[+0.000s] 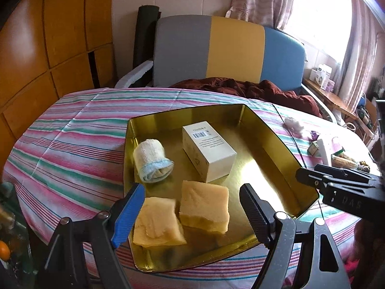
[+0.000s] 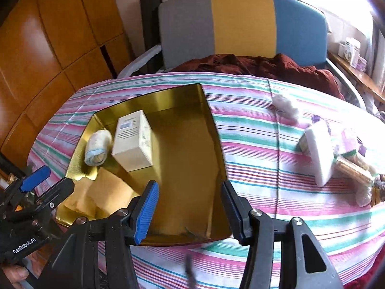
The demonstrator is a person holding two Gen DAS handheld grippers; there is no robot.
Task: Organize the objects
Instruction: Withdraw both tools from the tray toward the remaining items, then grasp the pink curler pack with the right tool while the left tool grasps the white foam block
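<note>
A gold tin tray (image 1: 276,142) (image 2: 182,144) lies on the striped tablecloth. In it are a white box (image 1: 208,150) (image 2: 133,139), a rolled white and blue cloth (image 1: 152,160) (image 2: 97,150) and two yellow sponges (image 1: 204,206) (image 1: 155,225), dimly seen in the right wrist view as sponges (image 2: 108,195). My left gripper (image 1: 192,214) hangs open over the tray's near end, above the sponges, holding nothing. My right gripper (image 2: 190,210) stands open over the tray's near right corner, empty. It also shows at the right edge as the right gripper (image 1: 336,183). The left gripper (image 2: 45,183) shows at the left.
Loose items lie on the cloth right of the tray: a cotton wad (image 2: 285,107), a white block (image 2: 320,154), a wrapped stick (image 2: 353,168) and small packets (image 1: 315,144). A dark red cloth (image 2: 264,67) and a striped chair back (image 1: 231,50) stand behind. Wooden panels (image 1: 48,48) line the left.
</note>
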